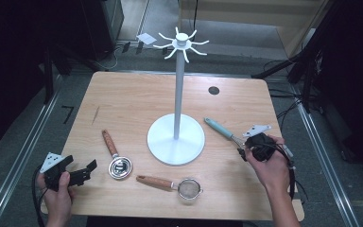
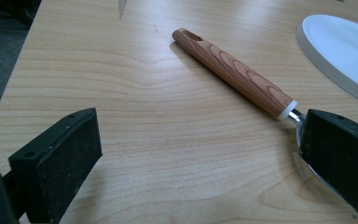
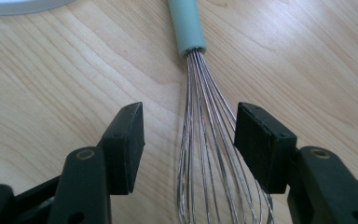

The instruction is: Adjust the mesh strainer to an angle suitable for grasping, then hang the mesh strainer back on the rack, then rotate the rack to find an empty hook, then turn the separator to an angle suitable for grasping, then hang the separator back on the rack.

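Note:
A whisk [image 1: 220,128] with a teal handle [image 3: 186,25] lies right of the white hook stand [image 1: 179,71]. My right gripper [image 3: 191,135] is open, lowered over the whisk's wire loops [image 3: 200,154], one jaw on each side; in the high view this right gripper [image 1: 243,152] sits at the whisk's wire end. The left gripper [image 1: 87,172] is open near the front left edge, with nothing between its jaws. Just ahead of the left gripper [image 2: 200,135] lies a metal ladle with a wooden handle [image 2: 233,72]. A small strainer [image 1: 189,188] with a wooden handle rests at the front centre.
The stand's round white base [image 1: 176,139] occupies the table's middle, and its top ring of hooks [image 1: 182,43] reaches high. A dark round hole [image 1: 213,90] marks the far right of the wooden table [image 1: 132,99]. Floor rails run along both sides.

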`<control>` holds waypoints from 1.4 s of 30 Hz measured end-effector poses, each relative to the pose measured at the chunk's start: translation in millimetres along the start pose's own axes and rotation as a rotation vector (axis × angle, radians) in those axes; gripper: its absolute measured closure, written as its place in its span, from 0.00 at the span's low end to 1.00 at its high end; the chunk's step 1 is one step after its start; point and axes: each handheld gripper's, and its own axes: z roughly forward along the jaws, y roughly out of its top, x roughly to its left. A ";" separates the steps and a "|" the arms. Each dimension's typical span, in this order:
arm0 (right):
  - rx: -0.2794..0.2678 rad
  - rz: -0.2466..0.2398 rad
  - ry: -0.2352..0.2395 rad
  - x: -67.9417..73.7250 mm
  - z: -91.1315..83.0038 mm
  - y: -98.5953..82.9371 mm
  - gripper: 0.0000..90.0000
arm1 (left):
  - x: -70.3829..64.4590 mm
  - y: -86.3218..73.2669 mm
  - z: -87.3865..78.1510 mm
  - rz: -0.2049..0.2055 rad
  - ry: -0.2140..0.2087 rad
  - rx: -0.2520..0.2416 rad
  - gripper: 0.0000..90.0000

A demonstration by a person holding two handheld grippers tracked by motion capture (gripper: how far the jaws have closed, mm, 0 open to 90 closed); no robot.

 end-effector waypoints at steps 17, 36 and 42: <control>0.129 -0.017 0.063 -15.3 22.9 29.8 0.51 | -0.1 -0.1 -0.1 0.002 -0.002 -0.002 0.00; 0.255 -0.038 0.075 -26.4 54.3 57.8 0.56 | -0.3 0.0 -0.2 0.007 -0.002 0.000 0.00; 0.262 -0.025 0.099 -28.8 59.2 63.3 0.59 | -0.4 -0.1 -0.5 0.009 -0.004 0.000 0.00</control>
